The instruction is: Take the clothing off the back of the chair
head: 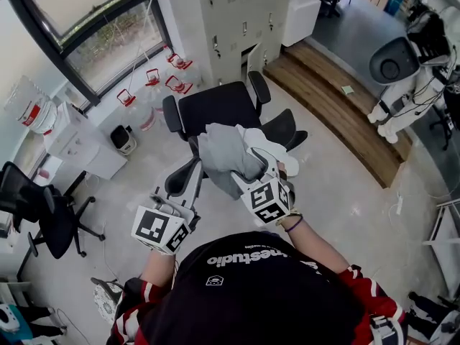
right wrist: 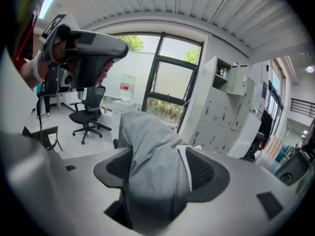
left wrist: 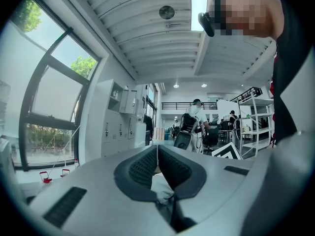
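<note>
Pale polished floor [head: 345,192] spreads under a black office chair [head: 215,106] that stands near a big window [head: 86,20] and a bank of white lockers [head: 237,13]. The clothing [head: 228,153], grey with a white piece beside it, sits bunched at the near side of that chair, over its back. I cannot tell whether it rests on the back or hangs clear of it.

The right gripper [right wrist: 160,161] has its jaws clamped on a thick fold of the grey cloth, which fills the gap between them. The left gripper [left wrist: 157,156] points level from lower left. Its jaws are pressed nearly together, with a scrap of white fabric caught between them.

Each gripper carries a cube with black and white square markers. The person's black shirt [head: 251,286] shows white print that reads "nestudio", with its start hidden. A water jug [head: 29,106] at the left wears a red label too small to read. Further out stand a second black chair [head: 43,207] and a white humanoid robot [head: 406,70].
</note>
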Demonstrator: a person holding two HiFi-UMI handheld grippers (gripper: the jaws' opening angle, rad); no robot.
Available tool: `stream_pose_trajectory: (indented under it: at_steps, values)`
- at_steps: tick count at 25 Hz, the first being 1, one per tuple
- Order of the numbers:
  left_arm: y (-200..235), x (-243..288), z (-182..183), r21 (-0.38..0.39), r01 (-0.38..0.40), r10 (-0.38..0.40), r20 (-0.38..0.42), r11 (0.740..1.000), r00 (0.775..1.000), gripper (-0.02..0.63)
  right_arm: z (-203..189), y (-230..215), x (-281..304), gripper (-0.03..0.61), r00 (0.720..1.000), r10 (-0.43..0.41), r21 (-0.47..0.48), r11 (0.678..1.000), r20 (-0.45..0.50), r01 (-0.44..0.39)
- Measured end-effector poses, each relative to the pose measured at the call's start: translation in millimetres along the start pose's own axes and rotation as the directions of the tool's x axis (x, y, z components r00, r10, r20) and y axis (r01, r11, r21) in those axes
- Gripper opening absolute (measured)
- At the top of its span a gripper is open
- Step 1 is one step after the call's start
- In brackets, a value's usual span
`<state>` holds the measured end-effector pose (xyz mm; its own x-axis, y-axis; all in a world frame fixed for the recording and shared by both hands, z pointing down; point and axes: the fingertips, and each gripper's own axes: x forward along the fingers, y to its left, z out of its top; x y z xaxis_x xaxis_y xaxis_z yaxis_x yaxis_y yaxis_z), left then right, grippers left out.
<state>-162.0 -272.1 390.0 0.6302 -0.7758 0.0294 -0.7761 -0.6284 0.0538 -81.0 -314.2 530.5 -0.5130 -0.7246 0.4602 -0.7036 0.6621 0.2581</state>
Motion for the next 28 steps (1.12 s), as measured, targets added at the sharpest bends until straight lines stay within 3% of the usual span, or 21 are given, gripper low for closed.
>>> stream_pose_trajectory:
  at_steps: [3, 6, 12, 28]
  values:
    - [-1.2, 0.6, 2.2, 0.0, 0.004, -0.004, 0.003, 1.0, 1.0, 0.029, 3.4, 0.7, -6.2, 0.306, 0.998, 0.059, 0.021, 0.998, 0.023, -0.06]
    - [-3.9, -1.4, 4.3, 0.001, 0.006, -0.006, 0.004, 1.0, 1.0, 0.029, 10.8, -1.2, -16.1, 0.234, 0.991, 0.11, 0.115, 0.986, 0.075, -0.118]
    - [-13.5, -3.5, 4.7, 0.004, 0.017, -0.017, 0.005, 1.0, 1.0, 0.029, 11.7, -11.1, -23.8, 0.095, 0.987, 0.096, 0.234, 0.964, 0.13, -0.124]
    - [-28.7, -12.7, 3.4, -0.002, 0.05, -0.05, 0.015, 0.999, 0.999, 0.029, 38.5, -24.1, -78.5, 0.071, 0.963, 0.007, 0.313, 0.945, 0.269, -0.094]
